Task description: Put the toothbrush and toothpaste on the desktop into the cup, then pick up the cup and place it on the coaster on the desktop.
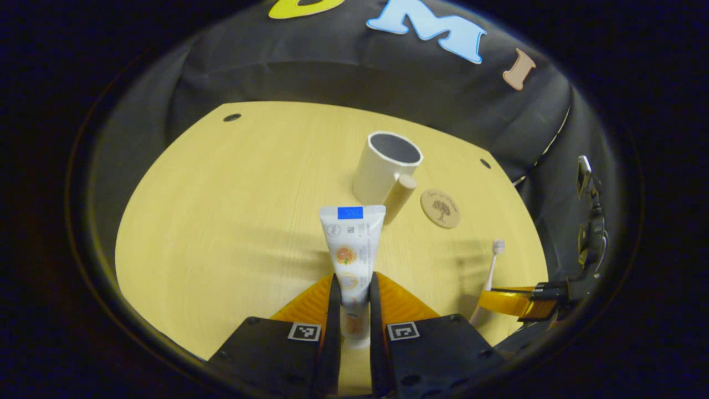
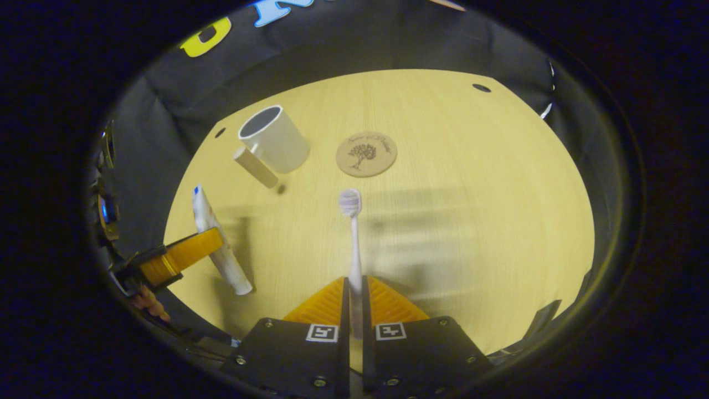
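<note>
Black cloth wall behind a pale wood desktop (image 1: pixel 221 183), seen from 2 cams, 1 on each gripper. Cup (image 1: pixel 385 166), cream w/ a stubby handle, stands upright toward the far side, looks empty. Round coaster (image 1: pixel 440 208) w/ a tree print lies flat just beside it, not touching.

Progress: both items look gripped, neither in the cup yet; cup not on coaster. Left to do: both drops, then the cup move.

Left gripper (image 1: pixel 353 296) is clamped on the toothpaste (image 1: pixel 352 244), both fingers pressing the tube near its cap end, flat crimped end pointing ahead toward the cup. Right gripper (image 2: pixel 355 299) is closed tight on the toothbrush (image 2: pixel 353 244), pinching the handle, bristle head pointing forward toward the coaster. Both grippers sit low near the desktop's near edge, aimed inward.
</note>
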`<move>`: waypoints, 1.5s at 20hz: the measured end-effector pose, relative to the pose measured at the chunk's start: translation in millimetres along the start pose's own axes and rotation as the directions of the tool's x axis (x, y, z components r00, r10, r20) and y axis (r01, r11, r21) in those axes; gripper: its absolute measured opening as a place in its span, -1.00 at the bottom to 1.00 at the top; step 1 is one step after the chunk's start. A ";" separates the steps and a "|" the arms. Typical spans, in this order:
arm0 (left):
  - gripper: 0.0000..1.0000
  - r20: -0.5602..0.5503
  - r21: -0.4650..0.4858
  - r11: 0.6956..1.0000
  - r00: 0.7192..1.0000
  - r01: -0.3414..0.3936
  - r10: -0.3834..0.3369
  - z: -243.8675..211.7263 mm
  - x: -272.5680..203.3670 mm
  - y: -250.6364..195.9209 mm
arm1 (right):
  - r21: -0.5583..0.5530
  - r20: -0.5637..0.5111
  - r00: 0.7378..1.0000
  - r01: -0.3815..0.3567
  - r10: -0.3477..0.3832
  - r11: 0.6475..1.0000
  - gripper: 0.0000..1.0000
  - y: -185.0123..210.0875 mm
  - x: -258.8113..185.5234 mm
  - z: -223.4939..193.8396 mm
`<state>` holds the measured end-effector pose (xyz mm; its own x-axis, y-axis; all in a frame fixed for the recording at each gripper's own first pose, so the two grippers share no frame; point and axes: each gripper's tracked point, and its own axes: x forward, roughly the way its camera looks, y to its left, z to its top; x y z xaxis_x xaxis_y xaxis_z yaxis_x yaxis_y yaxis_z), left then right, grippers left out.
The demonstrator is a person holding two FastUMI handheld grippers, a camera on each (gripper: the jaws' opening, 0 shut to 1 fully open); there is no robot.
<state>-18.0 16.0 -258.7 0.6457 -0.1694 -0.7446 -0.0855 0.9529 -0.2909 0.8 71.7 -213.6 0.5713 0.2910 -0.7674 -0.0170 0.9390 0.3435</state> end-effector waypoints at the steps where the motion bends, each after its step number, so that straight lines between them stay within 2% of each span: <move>1: -0.41 0.037 -0.009 1.000 0.999 0.008 -0.008 13.4 -3.9 -0.1 | -0.001 0.027 1.000 -0.005 0.005 1.000 -0.80 1.6 -3.1 5.8; 5: -0.41 0.195 -0.027 0.999 0.981 0.024 -0.019 68.3 -16.6 0.6 | 0.005 0.152 0.988 -0.029 0.027 1.000 -0.80 10.5 -19.7 34.5; 6: -0.40 0.231 -0.022 0.999 0.973 0.029 -0.023 82.6 -20.6 0.3 | 0.012 0.168 0.985 -0.051 0.049 0.999 -0.96 14.5 -23.6 38.8; 11: -0.42 0.367 -0.009 0.997 0.928 0.075 -0.067 146.5 -43.7 -5.5 | -0.032 0.260 0.963 -0.060 0.066 0.998 -0.90 24.7 -38.5 64.9; 14: -0.42 0.457 0.005 0.993 0.883 0.119 -0.108 186.1 -49.4 -19.0 | -0.071 0.313 0.947 -0.053 0.073 0.996 -0.90 34.8 -53.2 79.4; 18: -0.43 0.580 0.037 0.983 0.797 0.181 -0.169 235.0 -50.7 -45.7 | -0.065 0.362 0.928 -0.071 0.090 0.995 -0.90 45.8 -70.8 94.0; 20: -0.44 0.600 0.057 0.979 0.777 0.196 -0.190 246.6 -39.4 -55.5 | -0.061 0.384 0.919 -0.077 0.094 0.995 -0.90 47.6 -79.6 101.0; 24: -0.43 0.563 0.074 0.976 0.799 0.205 -0.211 245.2 2.0 -67.5 | -0.052 0.425 0.902 -0.063 0.079 0.997 -0.91 44.2 -95.5 110.8; 28: -0.46 0.470 0.115 0.980 0.860 0.162 -0.198 224.2 47.7 -72.8 | -0.044 0.457 0.886 -0.068 0.081 0.997 -0.90 41.5 -102.3 133.4; 30: -0.46 0.434 0.130 0.980 0.880 0.149 -0.191 211.5 60.1 -72.2 | -0.055 0.473 0.876 -0.076 0.093 0.996 -0.91 46.8 -98.6 150.3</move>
<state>187.4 -9.8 -155.4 0.9141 -0.2222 -0.3392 0.1110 0.9416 -0.3179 67.0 59.4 -40.4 0.8869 0.2561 -0.3845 -0.1059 0.9228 0.3705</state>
